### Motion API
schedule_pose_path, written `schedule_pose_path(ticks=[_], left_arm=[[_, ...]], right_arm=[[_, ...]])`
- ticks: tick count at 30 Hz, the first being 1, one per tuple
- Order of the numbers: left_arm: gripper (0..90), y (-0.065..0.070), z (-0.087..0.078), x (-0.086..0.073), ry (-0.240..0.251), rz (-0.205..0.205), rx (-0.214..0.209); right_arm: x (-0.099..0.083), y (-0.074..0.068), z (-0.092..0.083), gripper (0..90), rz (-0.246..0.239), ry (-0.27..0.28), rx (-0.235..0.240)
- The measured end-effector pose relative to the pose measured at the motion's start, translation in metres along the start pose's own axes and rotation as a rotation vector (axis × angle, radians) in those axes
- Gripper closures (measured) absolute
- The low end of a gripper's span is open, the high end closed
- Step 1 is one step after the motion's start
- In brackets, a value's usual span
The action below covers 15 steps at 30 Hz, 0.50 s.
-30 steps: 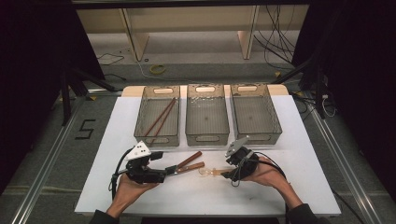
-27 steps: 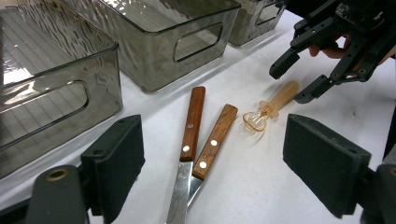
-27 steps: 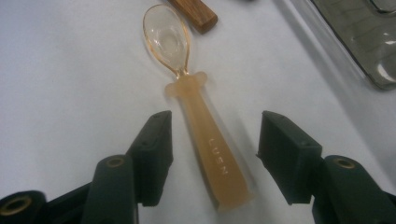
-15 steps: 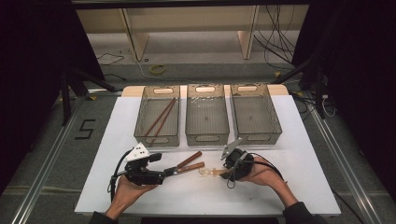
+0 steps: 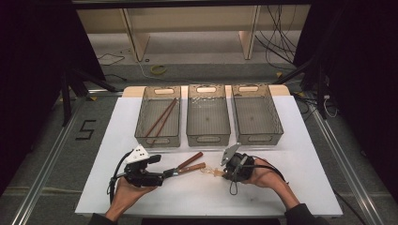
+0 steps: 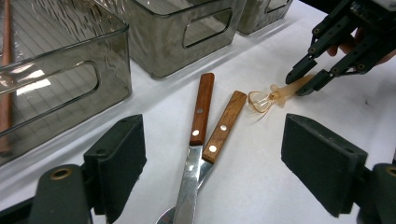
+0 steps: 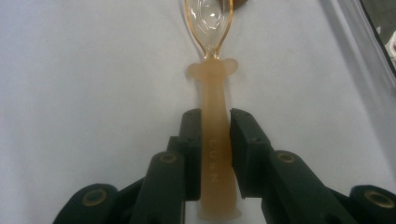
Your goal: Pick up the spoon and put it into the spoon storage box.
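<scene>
Right claw (image 7: 215, 140): jaws have just been closing, now pinched on the handle of the amber spoon (image 7: 214, 116), pads on both sides of it. Spoon lies flat on the white desk (image 5: 300, 154), clear bowl end pointing away from the claw toward the knives.

Left claw (image 6: 212, 172): jaws wide apart, gripping nothing. Blades of the two wood-handled knives (image 6: 205, 121) run between its pads, no contact that I can see.

Landmark is the spoon. High view: right claw (image 5: 220, 172) sits on the spoon (image 5: 210, 171); knives (image 5: 190, 164) just left of its bowl, handles angled up toward the bins; left claw (image 5: 166, 174) further left. Beyond the spoon, three clear grey bins in a row: middle bin (image 5: 208, 115) straight behind, right bin (image 5: 256, 113) empty, left bin (image 5: 158, 115) holding brown chopsticks (image 5: 162, 116).
</scene>
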State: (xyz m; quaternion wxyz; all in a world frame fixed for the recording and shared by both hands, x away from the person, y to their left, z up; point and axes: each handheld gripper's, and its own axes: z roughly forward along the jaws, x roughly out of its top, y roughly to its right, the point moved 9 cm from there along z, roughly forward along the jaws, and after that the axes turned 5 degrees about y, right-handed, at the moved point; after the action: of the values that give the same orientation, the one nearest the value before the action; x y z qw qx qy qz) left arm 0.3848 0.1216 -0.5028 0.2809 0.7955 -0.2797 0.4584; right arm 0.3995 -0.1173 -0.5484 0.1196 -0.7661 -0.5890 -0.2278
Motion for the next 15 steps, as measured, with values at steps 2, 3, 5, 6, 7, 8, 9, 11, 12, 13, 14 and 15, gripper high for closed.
schedule_pose_path(ticks=[2, 3, 5, 6, 7, 8, 9, 11, 12, 13, 14, 15], left_arm=[[21.2, -0.001, 0.0, 0.0, 0.0, -0.003, 0.001], [21.2, -0.001, 0.0, -0.001, 0.0, -0.003, 0.003], [21.2, -0.001, 0.0, 0.0, 0.004, -0.007, 0.004], [21.2, -0.002, 0.0, 0.0, 0.004, -0.009, 0.003], [21.2, -0.002, 0.0, 0.0, 0.005, -0.01, 0.003], [21.2, -0.002, 0.0, 0.0, 0.005, -0.011, 0.002], [21.2, -0.002, 0.0, -0.001, 0.004, -0.012, 0.002], [21.1, -0.002, -0.001, -0.001, 0.004, -0.011, 0.003], [21.2, -0.003, -0.001, 0.0, 0.005, -0.013, 0.002], [21.1, -0.003, -0.001, -0.001, 0.005, -0.016, 0.002], [21.1, -0.003, -0.001, -0.001, 0.005, -0.018, 0.002], [21.1, -0.003, -0.001, -0.001, 0.005, -0.018, 0.001]], right_arm=[[0.0, -0.001, -0.001, 76.0, -0.009, -0.002, -0.005], [0.0, -0.001, -0.001, 76.1, -0.011, -0.007, -0.007], [0.0, -0.002, -0.001, 76.3, -0.003, -0.003, 0.006], [-0.001, -0.002, -0.002, 76.3, 0.002, 0.004, 0.012], [-0.001, -0.002, -0.003, 76.4, 0.013, 0.009, 0.013], [-0.001, -0.001, -0.004, 76.4, 0.019, 0.016, 0.012], [-0.001, 0.001, -0.007, 76.5, 0.03, 0.023, 0.006], [0.002, 0.002, -0.012, 76.5, 0.057, 0.059, 0.021], [0.004, 0.002, -0.014, 76.5, 0.062, 0.083, 0.023], [0.005, 0.003, -0.017, 76.5, 0.071, 0.101, 0.027], [0.007, 0.004, -0.019, 76.5, 0.079, 0.121, 0.022], [0.009, 0.005, -0.022, 76.5, 0.09, 0.134, 0.02]])
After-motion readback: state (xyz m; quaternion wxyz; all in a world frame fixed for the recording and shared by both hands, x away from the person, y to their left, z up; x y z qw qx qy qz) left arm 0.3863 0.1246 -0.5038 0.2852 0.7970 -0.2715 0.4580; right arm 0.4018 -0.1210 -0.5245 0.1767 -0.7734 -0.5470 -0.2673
